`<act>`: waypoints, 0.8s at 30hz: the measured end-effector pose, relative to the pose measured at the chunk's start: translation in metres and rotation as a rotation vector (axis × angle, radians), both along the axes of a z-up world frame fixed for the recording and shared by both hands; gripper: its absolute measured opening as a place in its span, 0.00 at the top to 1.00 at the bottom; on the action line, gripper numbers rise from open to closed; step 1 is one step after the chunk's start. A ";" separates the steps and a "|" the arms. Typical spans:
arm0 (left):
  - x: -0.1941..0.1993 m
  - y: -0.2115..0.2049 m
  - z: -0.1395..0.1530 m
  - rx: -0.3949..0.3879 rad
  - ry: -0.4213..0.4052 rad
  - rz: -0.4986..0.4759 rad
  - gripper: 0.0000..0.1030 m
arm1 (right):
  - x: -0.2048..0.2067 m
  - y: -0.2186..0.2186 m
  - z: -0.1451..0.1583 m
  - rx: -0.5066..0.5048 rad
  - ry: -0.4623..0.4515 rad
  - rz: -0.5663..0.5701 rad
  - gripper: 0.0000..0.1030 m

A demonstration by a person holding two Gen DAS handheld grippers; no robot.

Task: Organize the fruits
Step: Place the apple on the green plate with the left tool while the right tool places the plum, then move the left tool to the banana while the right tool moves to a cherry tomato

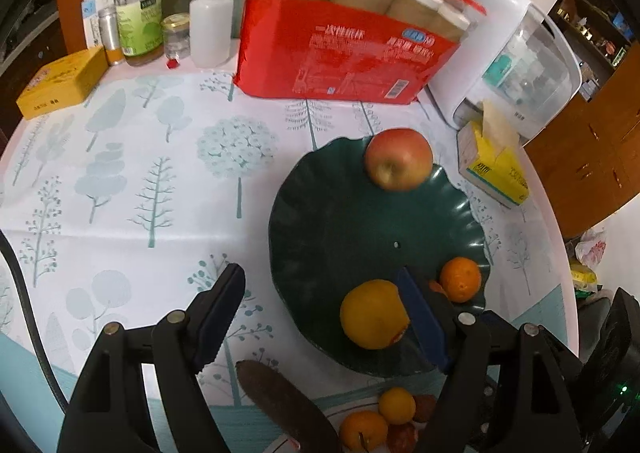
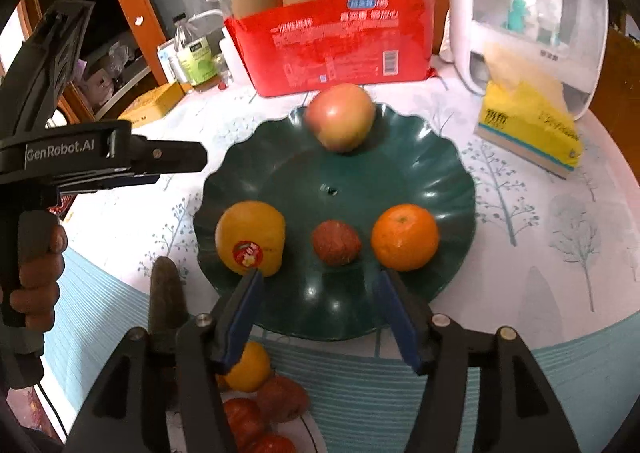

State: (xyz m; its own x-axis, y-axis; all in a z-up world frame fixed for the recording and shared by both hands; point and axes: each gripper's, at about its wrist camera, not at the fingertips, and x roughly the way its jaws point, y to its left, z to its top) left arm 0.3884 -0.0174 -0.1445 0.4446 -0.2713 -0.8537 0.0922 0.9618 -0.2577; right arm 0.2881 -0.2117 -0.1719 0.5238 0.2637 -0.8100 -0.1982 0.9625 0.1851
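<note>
With both the left gripper (image 1: 320, 317) and right gripper (image 2: 318, 317) spread and empty, lower the right squarely over a remaining fruit (image 2: 248, 371) below the green plate (image 2: 452, 189), then clamp gently.

A glossy dark-green plastic plate (image 2: 440, 181) rests on a smooth printed tablecloth (image 2: 540, 245) beside shiny red plastic packaging (image 2: 340, 53).

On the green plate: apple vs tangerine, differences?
The apple is red-yellow and the larger; the tangerine is plain orange and smaller. The apple sits at the plate's far rim, the tangerine near the front. Both are whole, resting on the plate, ungripped.
</note>
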 end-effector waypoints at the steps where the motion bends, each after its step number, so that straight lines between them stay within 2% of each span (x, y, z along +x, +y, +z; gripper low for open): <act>1: -0.003 0.001 0.005 0.002 -0.005 0.004 0.24 | -0.002 -0.001 0.003 0.000 -0.006 -0.005 0.41; 13: -0.065 0.030 0.051 0.003 -0.061 0.043 0.22 | -0.051 -0.009 0.050 0.007 -0.072 -0.093 0.38; 24: -0.122 0.055 0.062 -0.008 -0.067 0.052 0.22 | -0.105 -0.006 0.063 0.034 -0.066 -0.131 0.38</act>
State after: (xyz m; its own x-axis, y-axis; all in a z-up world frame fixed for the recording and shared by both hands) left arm 0.2665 0.0379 -0.0823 0.5145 -0.2528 -0.8194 0.0592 0.9638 -0.2601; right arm 0.1833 -0.2179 -0.1085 0.6072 0.2165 -0.7645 -0.0841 0.9743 0.2091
